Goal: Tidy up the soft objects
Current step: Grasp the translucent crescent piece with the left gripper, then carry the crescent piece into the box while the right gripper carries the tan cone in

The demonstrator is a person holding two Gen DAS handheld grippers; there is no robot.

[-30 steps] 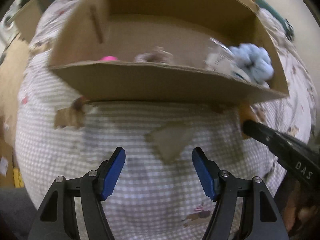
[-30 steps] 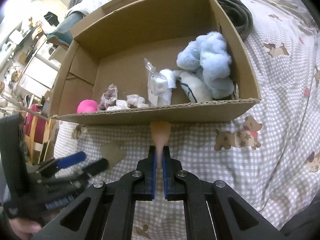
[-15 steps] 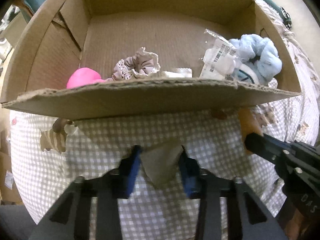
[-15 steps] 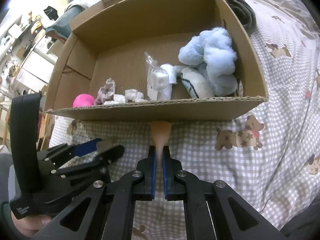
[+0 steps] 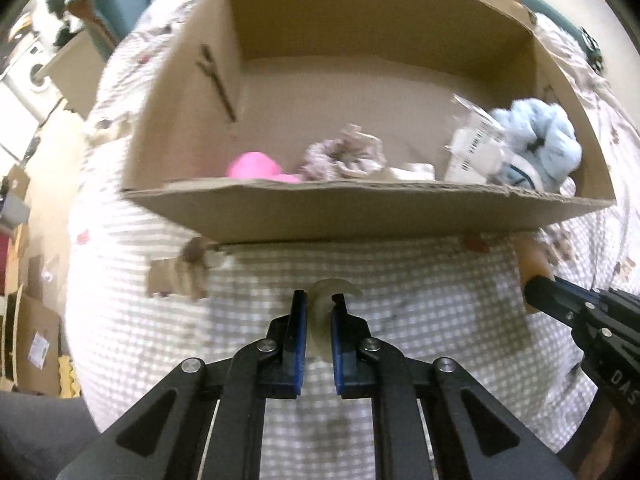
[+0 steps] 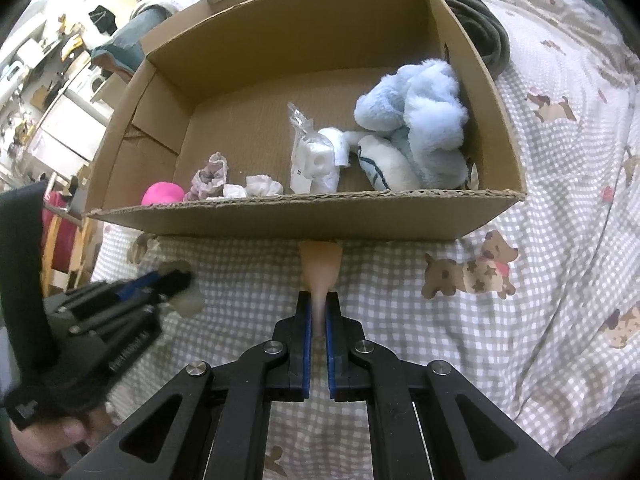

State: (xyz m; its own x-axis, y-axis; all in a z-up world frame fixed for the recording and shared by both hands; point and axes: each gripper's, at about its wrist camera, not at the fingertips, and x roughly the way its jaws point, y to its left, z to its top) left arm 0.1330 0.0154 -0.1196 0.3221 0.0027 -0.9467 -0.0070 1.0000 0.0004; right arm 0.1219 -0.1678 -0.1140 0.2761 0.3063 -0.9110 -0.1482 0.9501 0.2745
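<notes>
Left wrist view. The left gripper (image 5: 319,320), at 6 o'clock, has its blue-padded fingers (image 5: 298,336) pinching a pale grey-green soft pad (image 5: 320,312), squeezed into a curl above the grey-and-white checked bedsheet (image 5: 420,320). At 12 o'clock stands the open brown cardboard box (image 5: 360,216); inside, along its near wall, lie a bright pink soft ball (image 5: 252,164), a frilly mauve scrunchie (image 5: 344,156) and — at 2 o'clock — a fluffy light-blue plush toy (image 5: 540,144). The right gripper (image 5: 536,292) enters at 3 o'clock, clamped on a peach-coloured soft piece (image 5: 530,260).

Right wrist view. The right gripper (image 6: 319,312), at 6 o'clock, has its fingers pressed together on the narrow end of the peach-coloured soft piece (image 6: 320,268), whose wider end touches the box's (image 6: 280,220) near wall. The left gripper (image 6: 176,284) — at 8 o'clock, blurred — holds the pale pad (image 6: 188,300) above the sheet (image 6: 520,320). The plush toy (image 6: 420,120) lies at the box's right end, a clear plastic packet of white items (image 6: 316,160) just left of it.
</notes>
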